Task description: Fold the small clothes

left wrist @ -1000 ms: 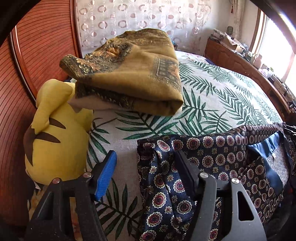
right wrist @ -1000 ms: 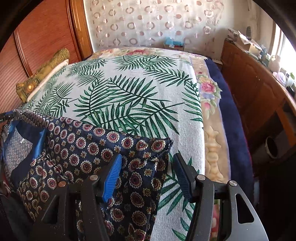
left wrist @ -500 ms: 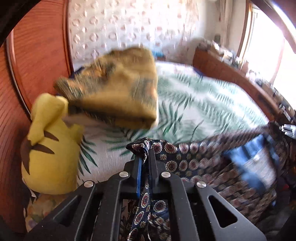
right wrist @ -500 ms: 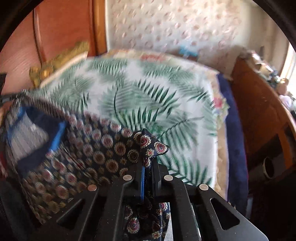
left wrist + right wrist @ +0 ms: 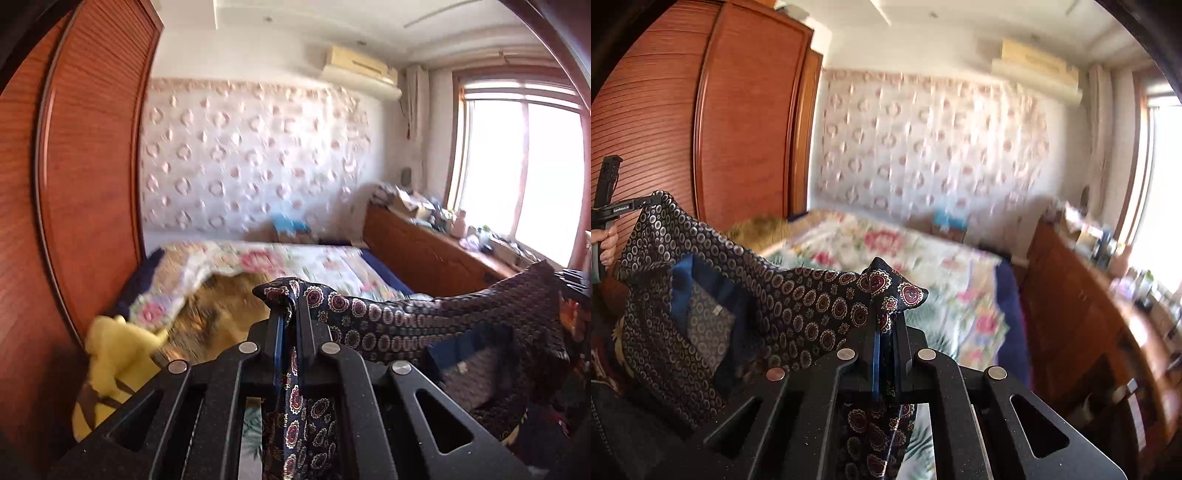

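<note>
We've got the navy medallion-print garment [image 5: 424, 321] strung up in the air between both grippers, top edge pulled fairly taut, a blue lining patch showing on the inside. Our left gripper [image 5: 289, 325] is clamped on one corner, and our right gripper [image 5: 888, 332] is pinched shut on the other. Below it sits the floral bedspread [image 5: 905, 254], with the wooden wardrobe [image 5: 92, 184] close on the left and a yellow plush toy [image 5: 110, 354] beside it. The fabric looks thin and silky.
</note>
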A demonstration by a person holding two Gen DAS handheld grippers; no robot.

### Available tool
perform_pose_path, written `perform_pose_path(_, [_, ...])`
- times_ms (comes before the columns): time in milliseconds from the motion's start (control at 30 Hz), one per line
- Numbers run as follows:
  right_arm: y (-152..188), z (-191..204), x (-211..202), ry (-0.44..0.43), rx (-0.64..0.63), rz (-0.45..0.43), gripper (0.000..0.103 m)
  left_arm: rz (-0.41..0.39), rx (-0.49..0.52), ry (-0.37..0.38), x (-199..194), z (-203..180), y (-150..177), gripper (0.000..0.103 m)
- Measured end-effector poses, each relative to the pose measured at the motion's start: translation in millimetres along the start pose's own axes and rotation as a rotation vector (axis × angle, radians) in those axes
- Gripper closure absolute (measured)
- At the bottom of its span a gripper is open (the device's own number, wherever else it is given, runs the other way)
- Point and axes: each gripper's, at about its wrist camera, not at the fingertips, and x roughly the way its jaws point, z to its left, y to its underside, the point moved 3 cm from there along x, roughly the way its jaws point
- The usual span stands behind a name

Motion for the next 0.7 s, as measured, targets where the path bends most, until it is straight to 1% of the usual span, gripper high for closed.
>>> perform_pose_path(100, [-29.9, -2.2, -22.6, 0.040, -0.036, -0.061, 0.099, -0.060, -0.023, -0.008, -7.5, 7.3, -25.4, 0.097])
perform_pose_path(167, [-49.9, -4.6, -34.0, 0.054, -0.048, -0.103, 0.099, -0.098, -0.017, -0.022, -11.6, 8.8, -42.8, 0.097])
perform_pose_path(233, [-69.6, -9.8, -38.9, 0.078, -0.053, -0.134, 0.099, -0.118, -0.020, -0.028, -8.7, 14.3, -56.5, 0.097])
perform_pose_path(300, [-84.6, -16.1, -34.1, 0.077, -0.050, -0.145, 0.099, -0.124, -0.006, -0.051, 1.3, 18.2, -69.4, 0.097])
perform_pose_path(367, [-93.5, -22.7, -15.7, 0.089, -0.047, -0.124, 0.099, -0.098, 0.003, -0.080, 24.0, 24.8, -73.2, 0.097])
perform_pose_path(433, [-95.3, -28.0, 17.7, 0.091, -0.036, -0.077, 0.099, -0.051, -0.010, -0.090, 50.4, 32.9, -66.5, 0.097])
perform_pose_path(467, [-91.9, -21.6, 33.8, 0.101, -0.041, -0.045, 0.099, -0.026, -0.012, -0.096, 65.1, 35.4, -60.5, 0.097])
perform_pose_path(567, [-78.0, -23.5, 90.2, 0.124, -0.041, 0.055, 0.099, 0.048, -0.014, -0.121, 110.9, 47.3, -36.7, 0.097])
perform_pose_path(700, [-57.9, -26.3, 153.3, 0.136, -0.013, 0.150, 0.099, 0.110, -0.015, -0.126, 147.3, 49.0, -11.6, 0.097])
